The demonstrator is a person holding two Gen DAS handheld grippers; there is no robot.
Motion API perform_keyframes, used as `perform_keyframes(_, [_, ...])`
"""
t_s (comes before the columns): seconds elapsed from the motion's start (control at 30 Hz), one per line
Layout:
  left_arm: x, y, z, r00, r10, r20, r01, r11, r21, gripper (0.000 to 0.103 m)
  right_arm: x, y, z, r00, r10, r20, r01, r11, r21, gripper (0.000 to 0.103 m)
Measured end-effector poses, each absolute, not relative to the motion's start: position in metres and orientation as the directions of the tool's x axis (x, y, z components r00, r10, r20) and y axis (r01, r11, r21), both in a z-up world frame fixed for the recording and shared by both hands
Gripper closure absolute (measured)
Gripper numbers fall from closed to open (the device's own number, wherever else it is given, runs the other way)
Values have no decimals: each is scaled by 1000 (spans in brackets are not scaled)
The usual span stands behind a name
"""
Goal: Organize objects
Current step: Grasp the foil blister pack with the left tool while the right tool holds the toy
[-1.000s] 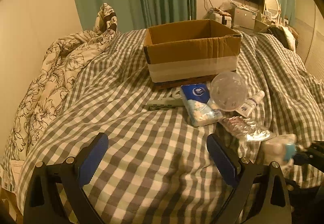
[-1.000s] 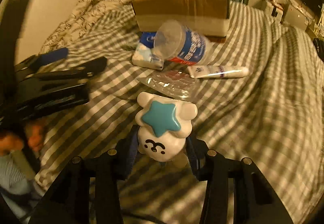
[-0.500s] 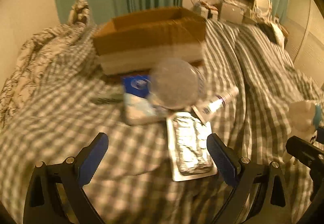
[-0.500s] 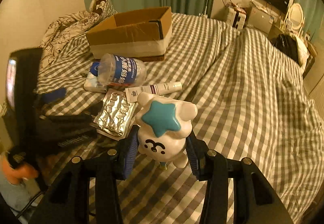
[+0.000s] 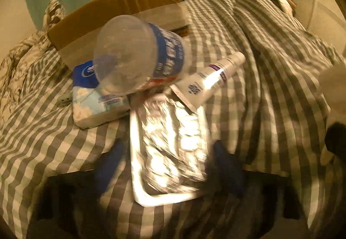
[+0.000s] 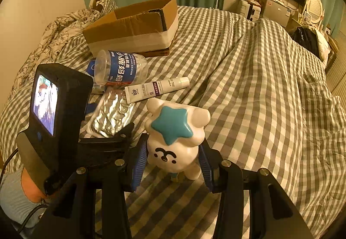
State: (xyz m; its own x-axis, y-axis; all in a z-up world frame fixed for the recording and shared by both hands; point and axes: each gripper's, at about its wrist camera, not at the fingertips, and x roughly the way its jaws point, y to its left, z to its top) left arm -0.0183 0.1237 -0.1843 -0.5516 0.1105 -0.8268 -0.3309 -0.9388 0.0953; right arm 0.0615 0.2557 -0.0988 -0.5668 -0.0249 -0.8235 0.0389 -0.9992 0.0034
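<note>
1. Checked grey-and-white bedding (image 6: 248,79) covers the bed, and all the loose things lie on it in one cluster.
2. At the far side sits an open cardboard box (image 6: 134,29), nothing visible inside it.
3. Just in front of the box a clear plastic bottle (image 6: 121,70) with a blue label lies on its side, resting partly on a blue tissue pack (image 5: 95,96).
4. A white tube (image 6: 155,88) lies beside the bottle, one end over the edge of a foil packet (image 5: 170,150).
5. The left gripper (image 5: 168,163) is down over the foil packet with a blue pad on either side; its jaws have just been closing, but the blur hides whether the pads press on it.
6. The right gripper (image 6: 173,163) is clenched on a white toy figure (image 6: 175,139) with a teal star on its head, held above the bedding near the cluster.
7. A sleeve and part of a hand (image 6: 32,191) show behind the left gripper.
</note>
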Motion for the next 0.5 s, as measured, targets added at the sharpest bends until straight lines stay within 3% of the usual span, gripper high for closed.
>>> perform_keyframes(0.3, [1,111,-157,-558,179,-810,-355,-934,38,35,72,248,-83,-601,-11,-799,45,-999,-20,59])
perform_keyframes(0.33, [3,109,-152,-564,185,-805,-355,-934,34,40,74,246,-78,-610,-14,-792,48,-999,-20,59])
perform_keyframes(0.4, [7,103,-139,-576,196,-793,-353,-935,25,77,76,244,-69,-630,-19,-777,55,-998,-21,59])
perform_keyframes(0.5, [7,93,-117,-600,222,-769,-349,-937,2,79,76,240,-51,-663,-37,-748,75,-997,-17,59])
